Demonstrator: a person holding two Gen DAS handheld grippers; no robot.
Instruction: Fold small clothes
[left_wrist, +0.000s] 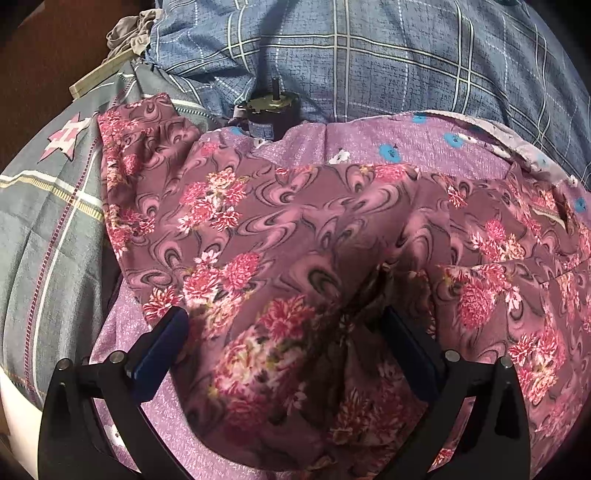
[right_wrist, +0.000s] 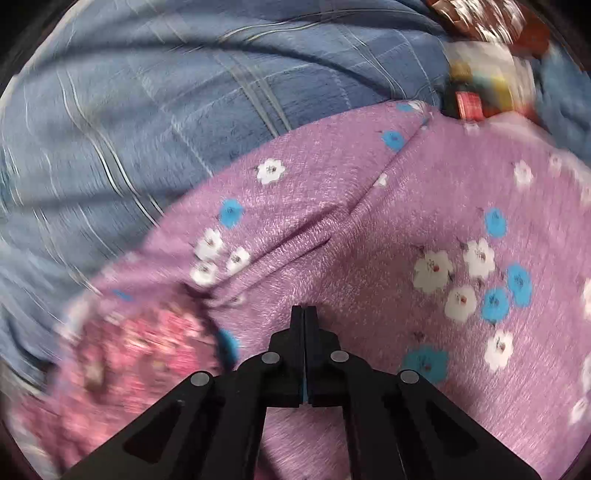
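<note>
Garments: 2 | rose-print garment (left_wrist: 295, 236) bunched on lilac flowered cloth (left_wrist: 406, 144) | left gripper (left_wrist: 284, 325) released, fabric fold between spread fingers | left view only: 1 black motor (left_wrist: 271, 114) on blue plaid sheet (left_wrist: 406, 55) | right gripper (right_wrist: 303, 314) clenched, empty, over lilac cloth | right view blurred

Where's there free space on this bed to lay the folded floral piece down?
Free: the lilac flowered sheet ahead of the shut right gripper, bordered by the blue plaid quilt. Crowded: under the open left gripper, where the maroon floral garment spreads, and near the small black motor.
</note>
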